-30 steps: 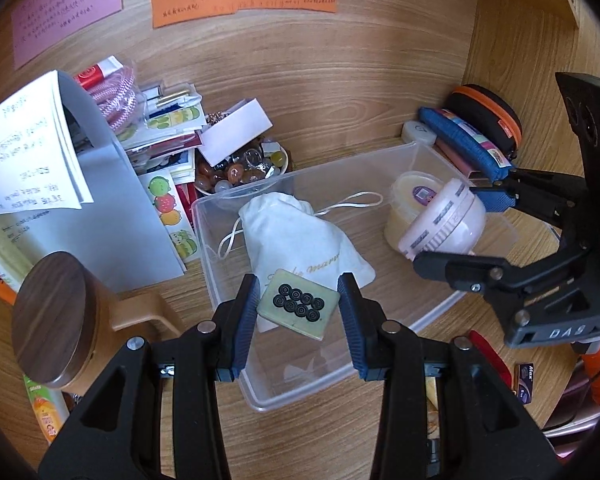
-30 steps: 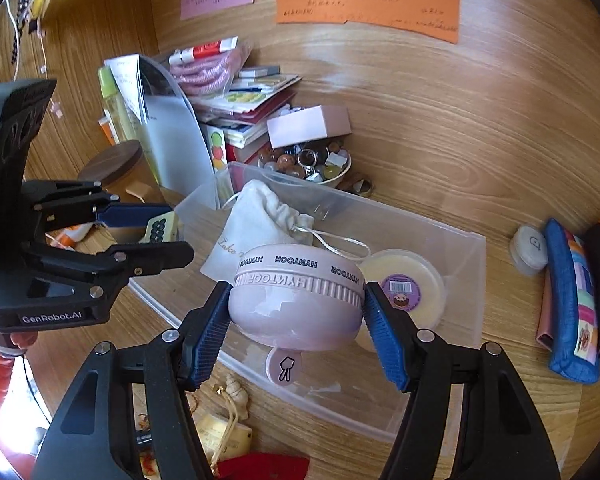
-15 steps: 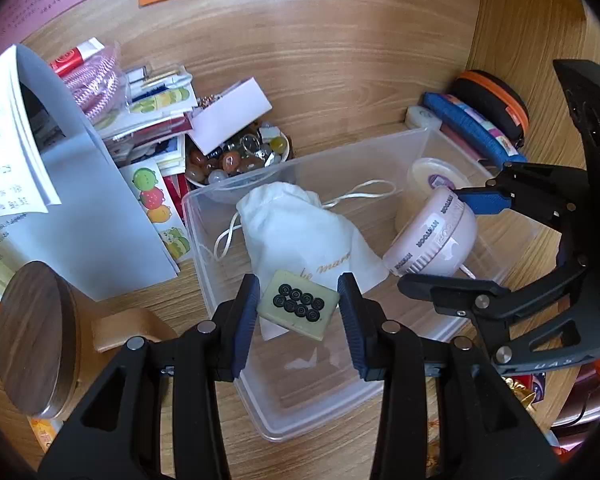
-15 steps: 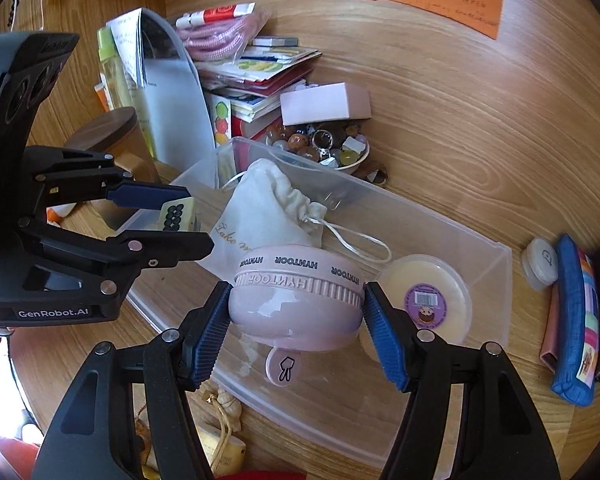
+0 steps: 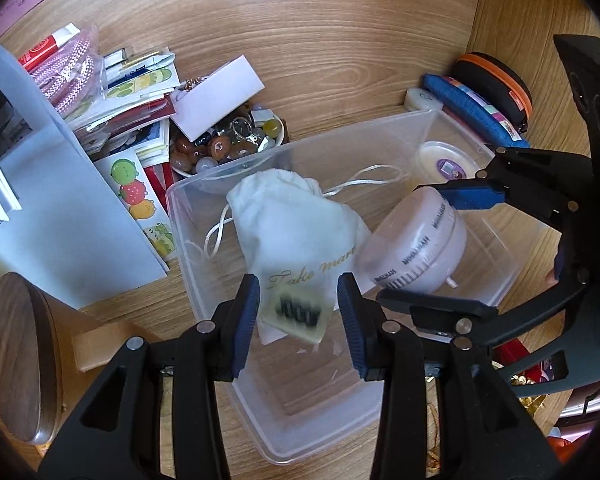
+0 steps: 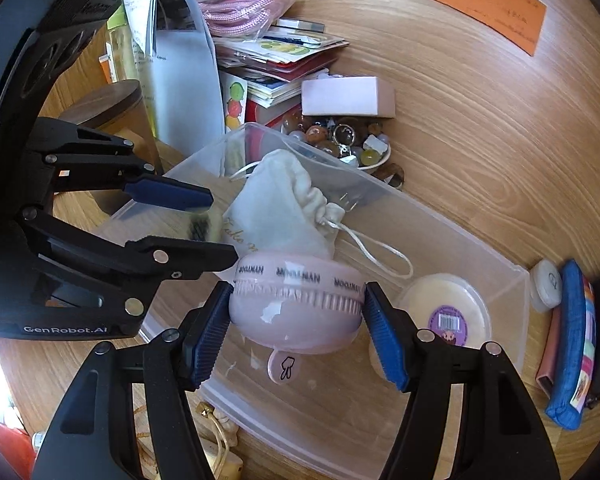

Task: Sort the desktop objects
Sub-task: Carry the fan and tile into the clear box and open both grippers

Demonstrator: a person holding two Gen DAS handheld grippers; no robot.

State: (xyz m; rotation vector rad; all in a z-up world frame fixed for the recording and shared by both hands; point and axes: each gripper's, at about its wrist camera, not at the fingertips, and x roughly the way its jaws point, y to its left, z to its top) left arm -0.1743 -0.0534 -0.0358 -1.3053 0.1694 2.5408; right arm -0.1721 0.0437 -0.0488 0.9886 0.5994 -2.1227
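A clear plastic bin [image 5: 220, 296] [image 6: 452, 236] sits on the wooden desk. In it lie a white drawstring pouch [image 5: 296, 220] [image 6: 276, 204] and a cream round tub with a purple label [image 5: 446, 162] [image 6: 444, 312]. My left gripper [image 5: 296, 312] has its jaws parted over the bin; a small cream tile with black dots [image 5: 296, 312] is blurred between them, touching neither pad. My right gripper [image 6: 296, 320] is shut on a pink round case [image 6: 296, 300] [image 5: 416, 244], held low inside the bin beside the pouch.
A bowl of beads [image 5: 228, 142] with a white card on it, stacked booklets [image 5: 136, 92], a grey folder [image 5: 60, 208] and a wooden-lidded jar [image 5: 16, 364] stand left of the bin. A blue pencil case [image 6: 572, 344] and orange-rimmed pouch [image 5: 496, 84] lie to its right.
My left gripper has opened and the dotted tile is dropping, blurred. My right gripper has lowered the pink case further into the bin, close beside the pouch.
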